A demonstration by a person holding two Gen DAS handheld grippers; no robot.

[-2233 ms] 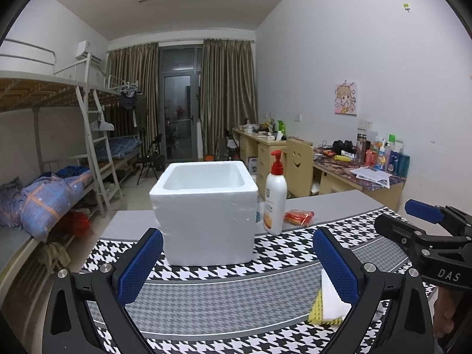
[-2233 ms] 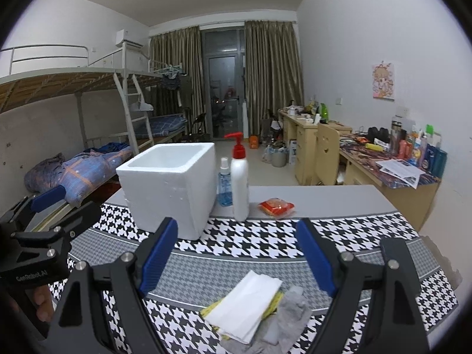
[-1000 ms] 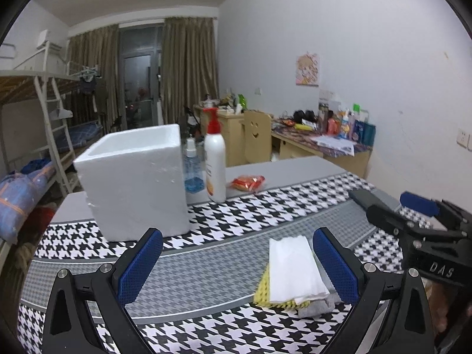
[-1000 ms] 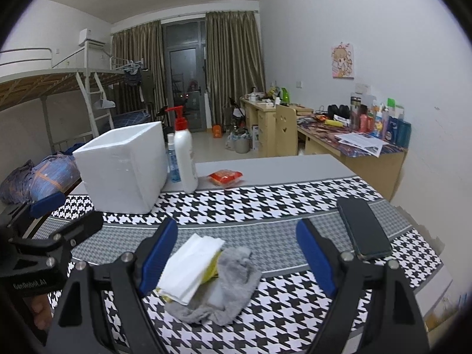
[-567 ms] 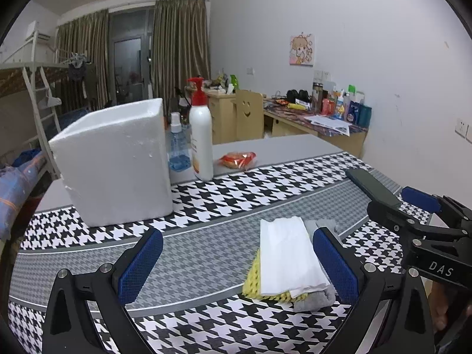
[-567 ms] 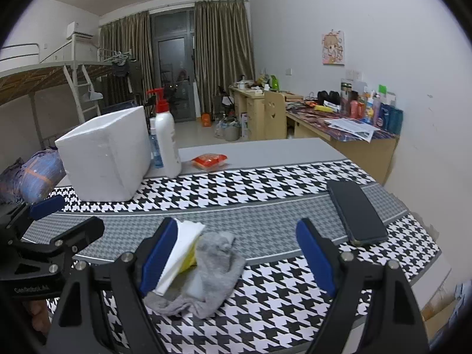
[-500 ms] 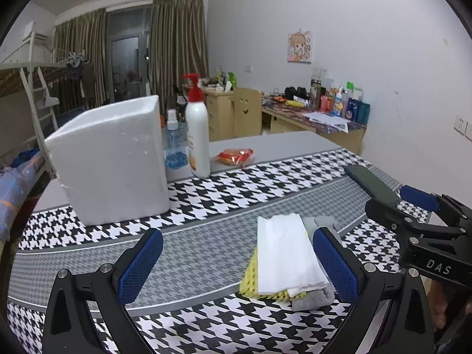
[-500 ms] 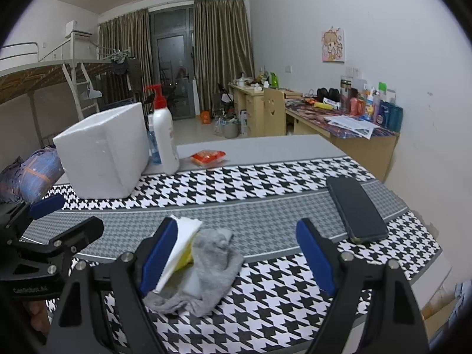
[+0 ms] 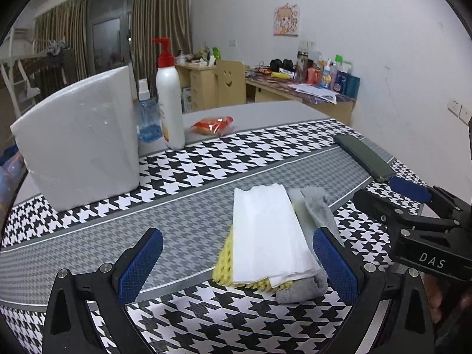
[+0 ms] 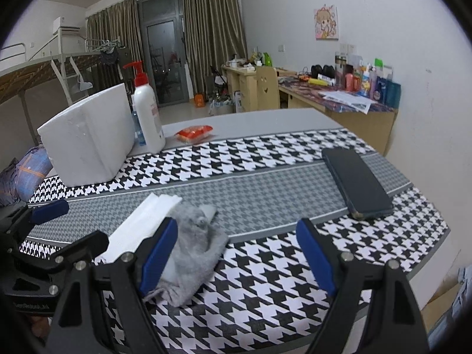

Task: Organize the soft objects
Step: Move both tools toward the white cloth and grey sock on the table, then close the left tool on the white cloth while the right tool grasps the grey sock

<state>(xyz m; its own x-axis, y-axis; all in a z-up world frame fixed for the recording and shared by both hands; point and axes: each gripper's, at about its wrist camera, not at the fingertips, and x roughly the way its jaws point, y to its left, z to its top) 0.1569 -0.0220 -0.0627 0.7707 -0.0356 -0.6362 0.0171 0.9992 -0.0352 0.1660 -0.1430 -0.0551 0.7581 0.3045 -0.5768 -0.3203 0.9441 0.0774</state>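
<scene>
1. Leftmost, we see the white foam box [image 9: 79, 144] standing on the counter [image 9: 191, 224], well apart from the soft things and behind them to the left; we judge it the likely bin, though nothing in view confirms that.
2. Next, our left tongs [image 9: 236, 265] point down over the counter with jaws wide and nothing between the pads. Its right pad sits just beside the near right end of the pile, and its left pad stands over bare counter.
3. Centrally, the pile lies ahead of the left tongs and toward their right side: a folded white tissue [image 9: 268, 236] on top, a yellow cloth [image 9: 225, 261] showing at the near left edge beneath it, and a grey sock [image 9: 315, 212] along the right.
4. The tissue's long axis runs away from us, near to far, so it lies roughly along the left tongs' pointing line, not across their gap.
5. Further right, our right tongs [image 10: 236, 253] are also open wide and empty. The sock [image 10: 194, 253] lies just inside their left pad, running near to far, and the tissue [image 10: 141, 227] lies left of that pad, outside the gap.
6. We judge the left hand nearer the tissue and the right hand nearer the sock.
7. Rightmost, a dark phone [image 10: 357, 183] rests flat, well apart from the pile.
</scene>
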